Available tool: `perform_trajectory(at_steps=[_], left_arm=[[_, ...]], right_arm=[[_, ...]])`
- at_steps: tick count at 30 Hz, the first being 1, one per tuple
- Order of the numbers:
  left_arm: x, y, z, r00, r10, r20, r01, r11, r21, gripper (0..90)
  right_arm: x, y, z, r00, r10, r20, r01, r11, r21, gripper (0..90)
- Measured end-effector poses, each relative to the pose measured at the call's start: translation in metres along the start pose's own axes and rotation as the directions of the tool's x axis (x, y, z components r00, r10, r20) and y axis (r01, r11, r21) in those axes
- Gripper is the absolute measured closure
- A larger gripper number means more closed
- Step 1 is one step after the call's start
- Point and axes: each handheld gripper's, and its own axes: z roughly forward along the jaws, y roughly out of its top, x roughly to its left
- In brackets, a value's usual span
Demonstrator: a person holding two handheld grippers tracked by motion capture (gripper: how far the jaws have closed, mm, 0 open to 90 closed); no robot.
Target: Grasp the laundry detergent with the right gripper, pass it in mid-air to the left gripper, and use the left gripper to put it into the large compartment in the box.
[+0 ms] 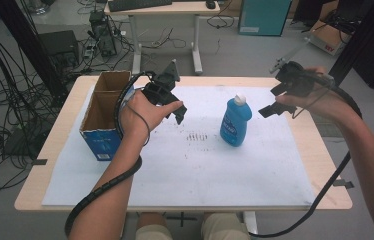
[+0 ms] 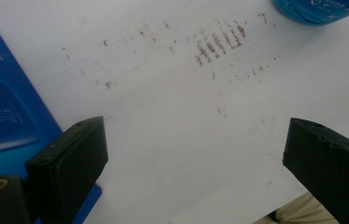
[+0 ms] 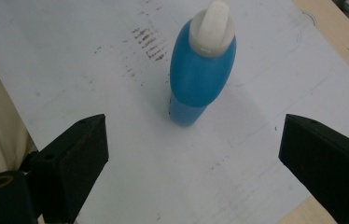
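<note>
Our right gripper (image 3: 191, 154) has its jaws spread wide with nothing between them, and the bottle (image 3: 199, 74) stands upright at upper centre of the right gripper view, just ahead of the gap. We should keep the bottle centred, come in level, and close on its blue body below the white cap (image 3: 213, 24), not the neck. Our left gripper (image 1: 170, 102), left of centre in the high view, also gapes empty beside the box (image 1: 102, 112).

Left tongs (image 2: 196, 163) spread wide, nothing between jaws, over white sheet (image 2: 172, 140) with brown smudge marks (image 2: 219, 44); blue box (image 2: 4, 112) beside left jaw; blue bottle (image 2: 322, 9) at top right edge
</note>
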Motion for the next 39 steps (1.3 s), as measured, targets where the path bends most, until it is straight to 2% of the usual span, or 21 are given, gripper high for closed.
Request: perform_trajectory(at_steps=[5,7,9,10,17,24,30,35,39], left_arm=[[0.0,0.0,0.001,0.9999,0.01,0.003,-0.01,0.9999,-0.008,7.0],[0.001,-0.001,0.002,1.0,0.008,0.005,-0.008,0.9999,-0.008,7.0],[0.001,-0.001,0.002,0.9999,0.014,0.006,-0.013,0.9999,-0.009,7.0],[0.002,-0.002,0.003,0.9999,0.015,0.006,-0.015,0.9998,-0.01,7.0],[0.004,-0.003,0.006,0.9998,0.016,0.01,-0.016,0.9999,-0.006,6.9],[0.005,-0.004,0.01,0.9997,0.021,0.011,-0.021,0.9998,-0.007,6.9],[0.005,-0.002,0.012,0.9997,0.024,0.01,-0.024,0.9997,-0.004,6.8],[0.004,-0.001,0.015,0.9995,0.028,0.014,-0.028,0.9996,-0.001,6.8],[0.004,-0.001,0.015,0.9994,0.032,0.016,-0.032,0.9995,-0.002,6.8]], right_arm=[[-0.002,-0.021,0.012,0.9992,0.039,-0.003,-0.039,0.998,-0.043,7.3],[-0.003,-0.029,0.018,0.9995,0.03,0.0,-0.03,0.998,-0.062,6.7],[-0.002,-0.036,0.024,0.9987,0.052,-0.001,-0.052,0.996,-0.072,6.5],[-0.003,-0.039,0.027,0.9989,0.047,-0.001,-0.047,0.996,-0.077,6.4],[-0.004,-0.057,0.045,0.9979,0.065,-0.003,-0.065,0.985,-0.158,5.5],[-0.005,-0.067,0.06,0.9968,0.08,0.0,-0.078,0.972,-0.22,5.2],[-0.004,-0.072,0.076,0.9976,0.069,0.003,-0.066,0.968,-0.244,3.9],[-0.002,-0.072,0.088,0.996,0.089,0.001,-0.085,0.958,-0.274,2.7],[-0.001,-0.072,0.099,0.9951,0.099,0.006,-0.093,0.954,-0.286,2.7]])
